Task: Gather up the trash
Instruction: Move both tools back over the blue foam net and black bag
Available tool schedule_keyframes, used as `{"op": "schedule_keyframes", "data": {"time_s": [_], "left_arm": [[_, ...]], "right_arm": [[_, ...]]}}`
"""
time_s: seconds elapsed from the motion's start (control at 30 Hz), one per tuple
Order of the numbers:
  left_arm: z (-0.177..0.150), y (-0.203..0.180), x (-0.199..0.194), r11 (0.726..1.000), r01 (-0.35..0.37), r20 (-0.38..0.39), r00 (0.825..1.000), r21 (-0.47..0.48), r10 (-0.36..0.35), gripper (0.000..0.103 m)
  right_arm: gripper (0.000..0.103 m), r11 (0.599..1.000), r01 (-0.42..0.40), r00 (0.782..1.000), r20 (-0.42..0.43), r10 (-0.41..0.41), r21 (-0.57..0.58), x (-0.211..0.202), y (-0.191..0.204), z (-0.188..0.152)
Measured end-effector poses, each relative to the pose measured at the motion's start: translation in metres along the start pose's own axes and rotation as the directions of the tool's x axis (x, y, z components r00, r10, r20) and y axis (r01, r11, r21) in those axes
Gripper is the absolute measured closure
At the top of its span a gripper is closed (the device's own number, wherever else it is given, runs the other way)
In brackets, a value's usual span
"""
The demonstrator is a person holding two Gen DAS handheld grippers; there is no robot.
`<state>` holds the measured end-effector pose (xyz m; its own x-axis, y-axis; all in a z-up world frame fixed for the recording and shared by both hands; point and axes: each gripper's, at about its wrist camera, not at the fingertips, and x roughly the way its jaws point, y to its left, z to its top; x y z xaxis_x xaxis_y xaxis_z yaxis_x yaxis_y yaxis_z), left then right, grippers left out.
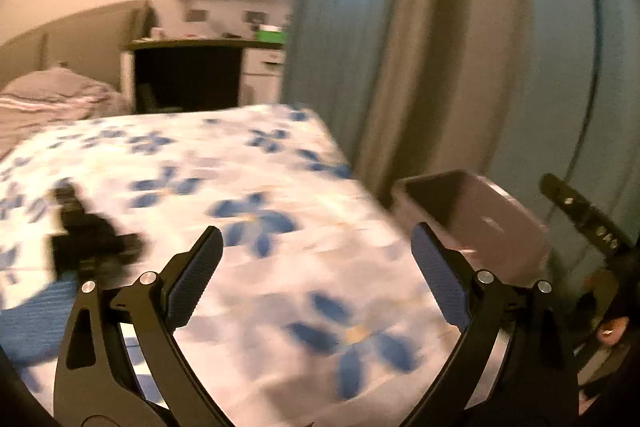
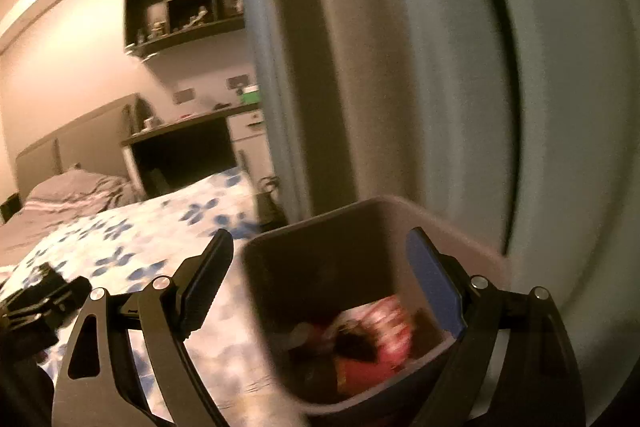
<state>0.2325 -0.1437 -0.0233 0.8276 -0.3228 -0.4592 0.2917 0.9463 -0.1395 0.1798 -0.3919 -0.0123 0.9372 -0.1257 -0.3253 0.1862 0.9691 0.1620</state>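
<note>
We hold our right claw (image 2: 320, 271) spread, empty, above the pale square plastic bin (image 2: 472, 247), red wrappers (image 2: 380, 339) inside; left claw (image 1: 318, 259) spread over flowered bed (image 1: 240, 163).

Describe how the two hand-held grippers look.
The left hand-held gripper and right hand-held gripper match: black curved linkage arms with triangular cutouts, round silver pivot bolts, and two flat fingers faced with ribbed blue pads. No cables, markings or sleeves show.

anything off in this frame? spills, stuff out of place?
No spill visible. The bin stands beside the bed with a red wrapper and other scraps inside. One odd item: a dark object lies on the floral bedspread, too blurred to identify. Both the left claw and right claw are open and empty.
</note>
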Motion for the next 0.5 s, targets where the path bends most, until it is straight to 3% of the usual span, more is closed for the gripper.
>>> {"op": "schedule_keyframes", "data": {"time_s": [0.1, 0.27, 0.5], "left_arm": [[-0.009, 0.043, -0.023, 0.993, -0.114, -0.007, 0.993, -0.022, 0.114, 0.010], [-0.026, 0.105, -0.061, 0.962, -0.264, -0.035, 0.964, -0.072, 0.262, 0.010], [-0.052, 0.176, -0.104, 0.910, -0.388, -0.096, 0.921, -0.147, 0.377, 0.010]], "right_arm": [[0.018, 0.997, -0.068, 0.997, -0.023, 0.067, -0.024, -0.002, 0.027, -0.006], [0.018, 0.982, -0.175, 0.984, -0.057, 0.171, -0.069, -0.004, 0.078, -0.016], [0.018, 0.949, -0.287, 0.956, -0.093, 0.277, -0.131, -0.012, 0.143, -0.029]]}}
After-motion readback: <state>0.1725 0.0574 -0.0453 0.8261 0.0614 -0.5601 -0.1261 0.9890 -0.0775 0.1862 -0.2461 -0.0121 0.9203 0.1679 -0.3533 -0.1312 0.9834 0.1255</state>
